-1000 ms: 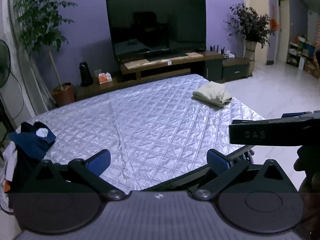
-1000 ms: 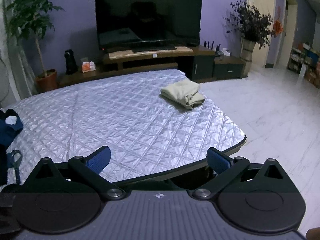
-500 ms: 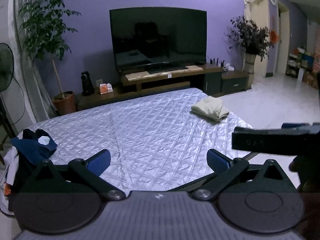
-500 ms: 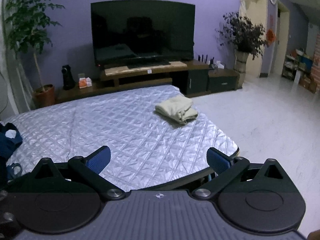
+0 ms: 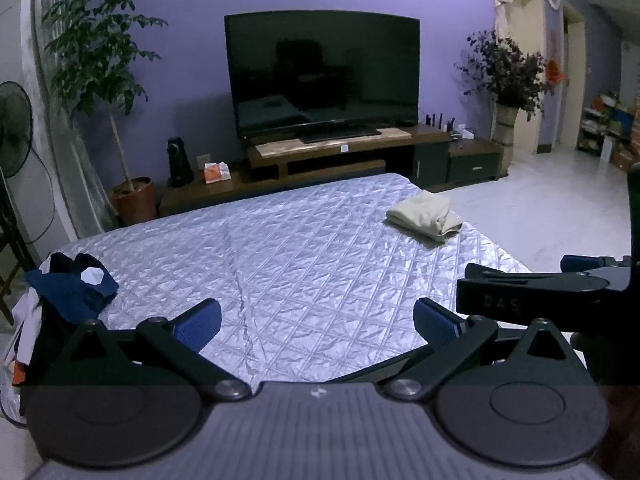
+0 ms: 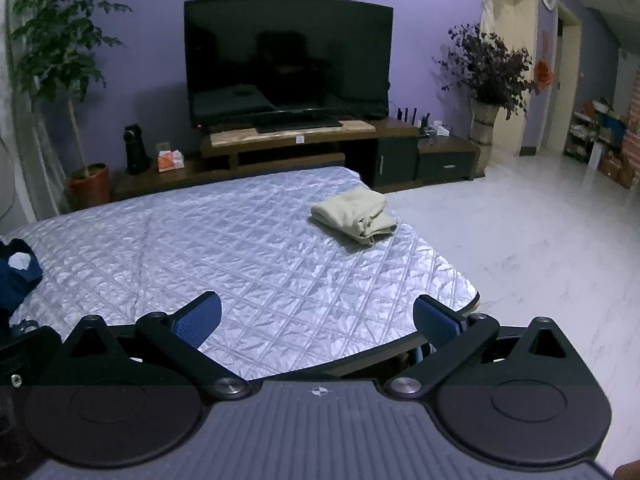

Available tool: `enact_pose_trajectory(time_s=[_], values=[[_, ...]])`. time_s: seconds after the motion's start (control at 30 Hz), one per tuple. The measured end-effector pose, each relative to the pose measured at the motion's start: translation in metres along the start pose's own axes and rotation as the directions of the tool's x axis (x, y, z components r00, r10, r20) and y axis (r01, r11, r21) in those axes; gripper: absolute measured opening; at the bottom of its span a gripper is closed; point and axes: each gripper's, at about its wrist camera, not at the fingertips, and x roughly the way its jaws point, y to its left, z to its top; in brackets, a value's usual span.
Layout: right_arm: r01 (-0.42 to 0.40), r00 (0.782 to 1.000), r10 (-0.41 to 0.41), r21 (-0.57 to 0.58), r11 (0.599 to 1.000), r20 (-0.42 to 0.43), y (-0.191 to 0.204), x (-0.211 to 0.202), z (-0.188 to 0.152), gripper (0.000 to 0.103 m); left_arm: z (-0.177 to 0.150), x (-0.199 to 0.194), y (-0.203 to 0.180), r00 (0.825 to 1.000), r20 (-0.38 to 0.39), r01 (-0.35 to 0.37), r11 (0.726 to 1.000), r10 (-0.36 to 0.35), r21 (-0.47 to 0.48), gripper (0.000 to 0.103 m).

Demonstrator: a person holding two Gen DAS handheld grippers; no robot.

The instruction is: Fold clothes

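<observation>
A folded cream garment (image 5: 425, 217) lies near the far right corner of the quilted silver table cover (image 5: 280, 264); it also shows in the right wrist view (image 6: 354, 216). A heap of dark blue and white clothes (image 5: 70, 294) sits at the table's left edge, partly seen in the right wrist view (image 6: 16, 276). My left gripper (image 5: 318, 322) is open and empty over the near edge. My right gripper (image 6: 318, 320) is open and empty over the near right part of the table cover (image 6: 224, 256). The right gripper's body (image 5: 536, 294) shows at the right of the left wrist view.
A TV (image 5: 322, 74) on a low wooden stand (image 5: 332, 156) is beyond the table. A potted tree (image 5: 104, 92) and a fan (image 5: 14, 128) stand at the left, a vase of dried flowers (image 5: 506, 88) at the right. White tiled floor (image 6: 540, 248) lies right of the table.
Both grippers have risen and tilted up, so the table and the folded garment sit lower and farther in view. Both stayed open and empty.
</observation>
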Motion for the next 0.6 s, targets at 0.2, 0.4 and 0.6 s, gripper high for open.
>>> enact_pose_trajectory(time_s=[0.2, 0.4, 0.6], values=[[0.005, 1.0, -0.005, -0.002, 1.0, -0.005, 0.002, 0.002, -0.004, 0.103, -0.003, 0.004, 0.001, 1.0, -0.02, 0.005, 1.0, -0.005, -0.004, 0.102], [0.012, 1.0, -0.013, -0.024, 1.0, -0.017, 0.007, 0.008, -0.009, 0.103, -0.006, 0.005, 0.005, 0.999, -0.031, 0.014, 1.0, -0.014, -0.019, 0.102], [0.011, 0.999, -0.012, -0.031, 0.999, -0.03, 0.01, 0.011, -0.012, 0.103, -0.008, 0.003, 0.008, 0.999, -0.031, 0.027, 0.999, -0.028, -0.023, 0.102]])
